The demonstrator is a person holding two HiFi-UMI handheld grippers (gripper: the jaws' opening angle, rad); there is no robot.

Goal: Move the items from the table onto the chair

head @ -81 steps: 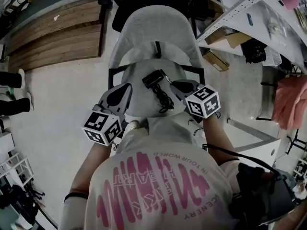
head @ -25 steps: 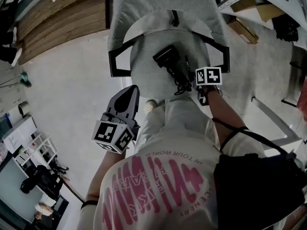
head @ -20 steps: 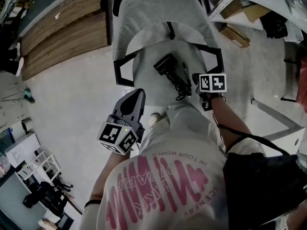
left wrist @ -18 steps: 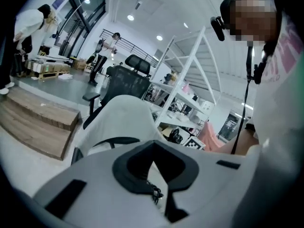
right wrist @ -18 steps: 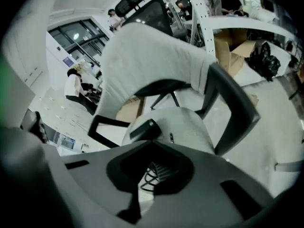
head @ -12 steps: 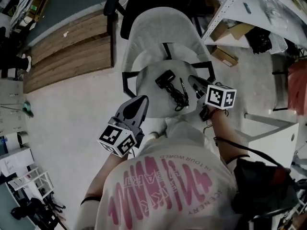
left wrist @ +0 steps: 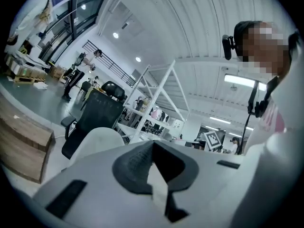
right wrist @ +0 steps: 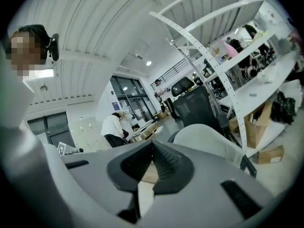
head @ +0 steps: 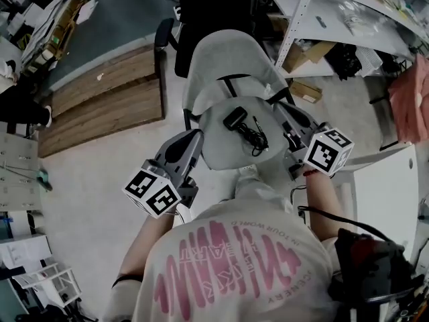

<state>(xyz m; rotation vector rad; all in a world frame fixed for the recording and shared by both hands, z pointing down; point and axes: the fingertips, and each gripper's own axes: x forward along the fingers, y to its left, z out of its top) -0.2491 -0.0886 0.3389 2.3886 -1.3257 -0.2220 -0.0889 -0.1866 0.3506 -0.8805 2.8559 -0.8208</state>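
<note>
Head view: left gripper (head: 193, 137) hovers beside the grey chair (head: 221, 59), jaws pressed together on nothing. A black device (head: 234, 118) and its cable (head: 255, 137) lie on the seat. Right gripper (head: 283, 111), jaws likewise closed and empty, hangs at the seat's right edge.

Black corded item (head: 236, 119) on the chair (head: 218, 149), kind unclear.

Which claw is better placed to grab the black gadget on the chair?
Right, probably: the right claw hangs nearer the black gadget and its cord on the chair seat than the left claw. Both are shut, empty.
</note>
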